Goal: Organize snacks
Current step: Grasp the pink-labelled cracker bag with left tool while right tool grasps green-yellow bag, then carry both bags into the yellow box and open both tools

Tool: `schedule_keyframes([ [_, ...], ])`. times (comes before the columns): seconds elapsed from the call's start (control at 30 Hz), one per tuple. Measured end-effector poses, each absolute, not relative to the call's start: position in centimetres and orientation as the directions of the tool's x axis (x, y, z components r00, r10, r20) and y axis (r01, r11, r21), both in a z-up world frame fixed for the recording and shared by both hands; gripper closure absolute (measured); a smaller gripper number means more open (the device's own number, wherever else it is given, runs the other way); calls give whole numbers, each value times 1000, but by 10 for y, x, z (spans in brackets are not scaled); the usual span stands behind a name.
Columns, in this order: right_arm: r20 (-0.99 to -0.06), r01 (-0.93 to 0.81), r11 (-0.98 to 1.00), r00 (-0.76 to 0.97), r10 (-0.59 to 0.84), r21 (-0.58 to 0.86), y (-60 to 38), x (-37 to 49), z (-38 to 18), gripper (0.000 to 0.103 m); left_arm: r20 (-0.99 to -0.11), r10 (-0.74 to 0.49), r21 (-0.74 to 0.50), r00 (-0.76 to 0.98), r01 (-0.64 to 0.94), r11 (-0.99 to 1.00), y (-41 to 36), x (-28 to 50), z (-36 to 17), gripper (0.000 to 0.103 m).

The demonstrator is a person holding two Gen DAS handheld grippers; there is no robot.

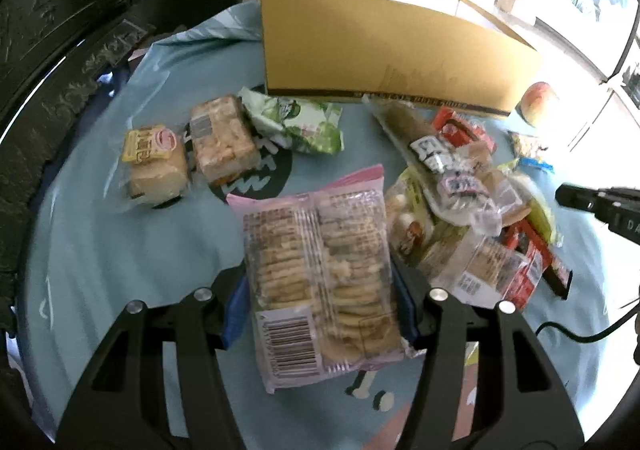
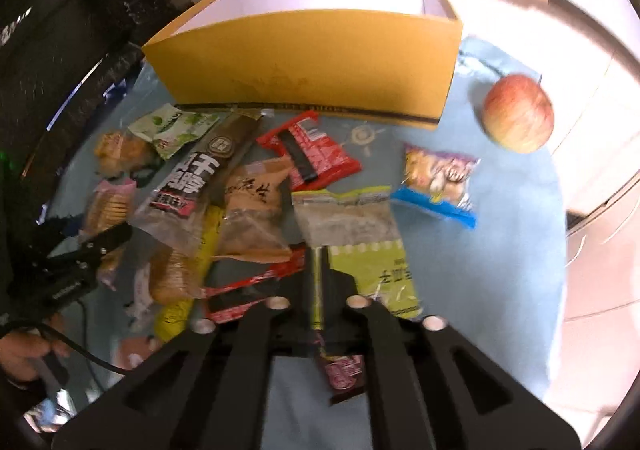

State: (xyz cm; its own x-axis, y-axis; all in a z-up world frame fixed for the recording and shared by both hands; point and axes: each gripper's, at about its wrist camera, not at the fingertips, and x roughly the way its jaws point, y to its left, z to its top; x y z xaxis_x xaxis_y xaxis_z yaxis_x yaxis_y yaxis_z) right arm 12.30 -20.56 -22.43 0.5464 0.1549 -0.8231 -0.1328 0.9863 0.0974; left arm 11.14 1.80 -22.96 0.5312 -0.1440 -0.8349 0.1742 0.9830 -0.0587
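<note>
Two grippers are both loaded. The left gripper [image 1: 320, 302] is clamped on a pink cracker pack [image 1: 320, 274], pressing its long sides near the barcode end, so the pack's long axis runs straight ahead, away from the gripper. The right gripper [image 2: 318, 314] is nearly closed on a thin dark sachet [image 2: 320, 290] held edge-on; its maroon tail [image 2: 344, 372] hangs behind the fingers toward the camera and its long axis also points forward.

The yellow box [image 1: 384, 50], open at the top, stands at the far side of the tabletop [image 1: 120, 250]. In the left view it lies ahead and slightly right of the cracker pack, with loose snacks between: a bun pack [image 1: 154, 166], a clear biscuit pack [image 1: 222, 138] and a green packet [image 1: 300, 122] at far left, and a heap [image 1: 468, 218] to the right. In the right view the box [image 2: 316, 62] is dead ahead, beyond the heap of packets, a red wrapper [image 2: 310, 148] and a blue-edged bag [image 2: 438, 178]. An apple [image 2: 518, 112] sits right of the box, near it but apart.

Likely the box is the destination. Neither gripper is clearly nearer. Each load points at the box lengthwise, so I judge the coming move a lift over the near wall, then release; the cracker pack, being wide, needs more clearance over that wall than the sachet
</note>
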Motion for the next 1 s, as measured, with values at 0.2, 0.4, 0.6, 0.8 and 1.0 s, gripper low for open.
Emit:
schedule_keyframes([
  [0.2,-847,-97,994,531,13,-46,-213,155,-241,9,-863,-107,-28,494,166,986,23,114,-249,43],
  [0.4,-900,-83,991,416,130,105,-214,170,-277,14,-868,-90,-7,488,170,985,23,116,-257,43],
  [0.6,-894,-117,977,395,210,178,-215,166,-271,45,-869,-95,-23,486,152,988,23,117,-258,43],
  [0.8,-850,-109,969,466,246,220,-220,134,-243,45,-845,-124,-52,521,151,987,26,111,-239,43],
  [1.0,-768,-106,961,582,269,256,-235,103,-189,45,-783,-158,-101,601,127,987,37,107,-195,43],
])
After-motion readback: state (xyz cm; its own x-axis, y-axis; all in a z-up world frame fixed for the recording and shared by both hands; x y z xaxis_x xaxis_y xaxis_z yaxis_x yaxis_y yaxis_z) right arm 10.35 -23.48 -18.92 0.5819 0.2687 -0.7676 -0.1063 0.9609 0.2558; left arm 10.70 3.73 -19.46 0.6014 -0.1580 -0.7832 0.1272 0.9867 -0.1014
